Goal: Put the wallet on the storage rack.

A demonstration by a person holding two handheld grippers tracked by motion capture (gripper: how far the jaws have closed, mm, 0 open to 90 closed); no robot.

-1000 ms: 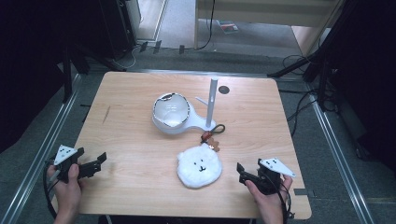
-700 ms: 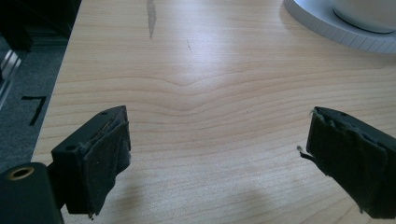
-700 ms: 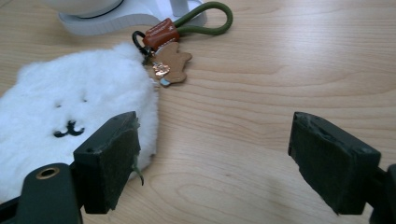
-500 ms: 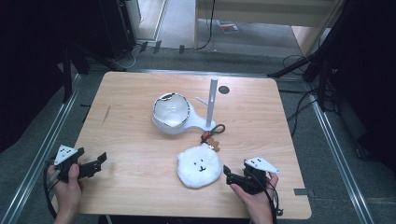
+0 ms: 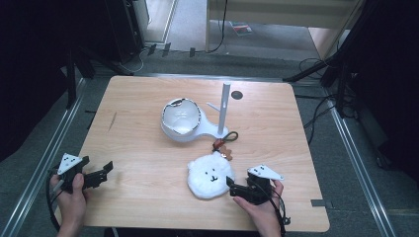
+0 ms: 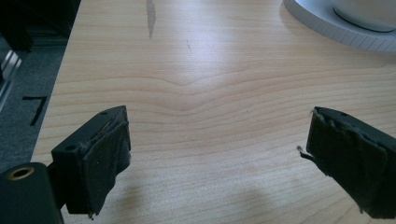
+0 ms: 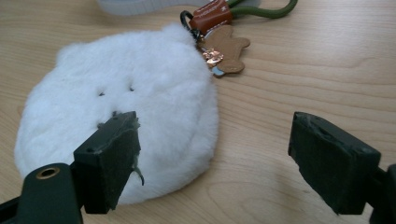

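A round white fluffy pouch (image 5: 211, 175) with a small stitched face lies flat on the wooden table (image 5: 138, 98), near the front. A brown gingerbread charm (image 7: 229, 49), an orange tag (image 7: 208, 16) and a green loop (image 7: 266, 10) hang off its far edge. My right gripper (image 5: 232, 186) sits low at the pouch's right edge, open. In the right gripper view (image 7: 217, 140) one jaw stands in front of the fluff and the other over bare wood. My left gripper (image 5: 104, 172) rests open at the front left, with only wood between its jaws (image 6: 219, 126).
A white stand (image 5: 185, 132) holding a round bowl-like shell (image 5: 181, 116), with an upright post (image 5: 226, 106), occupies the table's middle behind the pouch. A dark round spot (image 5: 237, 95) lies behind the post. Metal rails run along both sides of the table.
My right gripper has slid left along the front of the table, up to the pouch's right edge. Its jaws stay equally wide. The left gripper has not moved.
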